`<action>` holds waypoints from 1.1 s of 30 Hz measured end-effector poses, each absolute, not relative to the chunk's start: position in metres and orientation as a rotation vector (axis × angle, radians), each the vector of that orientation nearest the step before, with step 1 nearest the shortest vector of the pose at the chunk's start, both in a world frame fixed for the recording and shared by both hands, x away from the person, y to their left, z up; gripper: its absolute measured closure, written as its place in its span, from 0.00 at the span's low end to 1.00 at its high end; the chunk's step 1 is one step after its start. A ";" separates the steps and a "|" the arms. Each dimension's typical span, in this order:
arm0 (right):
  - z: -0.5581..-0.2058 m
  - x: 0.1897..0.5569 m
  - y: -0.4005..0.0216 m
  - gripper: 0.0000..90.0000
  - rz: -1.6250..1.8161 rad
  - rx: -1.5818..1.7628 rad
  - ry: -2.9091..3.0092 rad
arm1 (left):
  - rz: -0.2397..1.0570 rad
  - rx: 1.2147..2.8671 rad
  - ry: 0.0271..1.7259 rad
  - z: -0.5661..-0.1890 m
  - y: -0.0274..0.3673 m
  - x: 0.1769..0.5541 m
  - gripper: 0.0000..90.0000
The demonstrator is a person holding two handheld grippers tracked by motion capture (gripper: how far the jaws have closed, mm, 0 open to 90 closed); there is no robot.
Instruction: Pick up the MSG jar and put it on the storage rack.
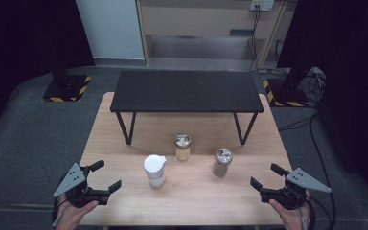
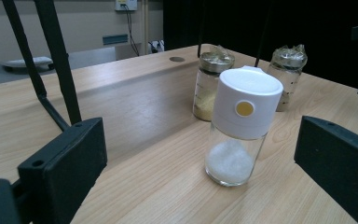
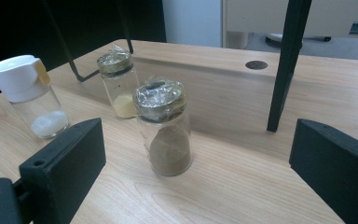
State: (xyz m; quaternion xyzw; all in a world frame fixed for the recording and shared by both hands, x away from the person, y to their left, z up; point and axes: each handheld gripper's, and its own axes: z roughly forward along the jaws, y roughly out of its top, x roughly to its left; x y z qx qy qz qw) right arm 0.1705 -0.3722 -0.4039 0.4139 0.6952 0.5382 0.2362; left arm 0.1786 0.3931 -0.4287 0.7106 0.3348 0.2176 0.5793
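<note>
Jaws apart on both grippers, white-capped jar (image 2: pixel 237 133) ahead of left, brown-powder jar (image 3: pixel 164 128) ahead of right

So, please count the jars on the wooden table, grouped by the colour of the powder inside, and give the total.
White powder, white cap jar: 1
Yellow powder, foil-topped jar: 1
Brown powder, foil-topped jar: 1
Total: 3

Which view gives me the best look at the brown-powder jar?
The right gripper view: the brown-powder jar stands close and centred between the open jaws, foil top and powder level clear. The high view shows it small from above; the left gripper view shows it far back, partly behind the white-capped jar.
</note>
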 end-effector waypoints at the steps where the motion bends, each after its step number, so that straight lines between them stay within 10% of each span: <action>1: -0.403 0.170 -0.372 0.05 1.473 1.126 1.910 | 0.508 1.660 0.780 -0.429 0.394 0.178 0.02; 33: -0.402 0.171 -0.369 0.06 1.446 1.139 1.919 | 0.488 1.702 0.752 -0.398 0.390 0.178 0.01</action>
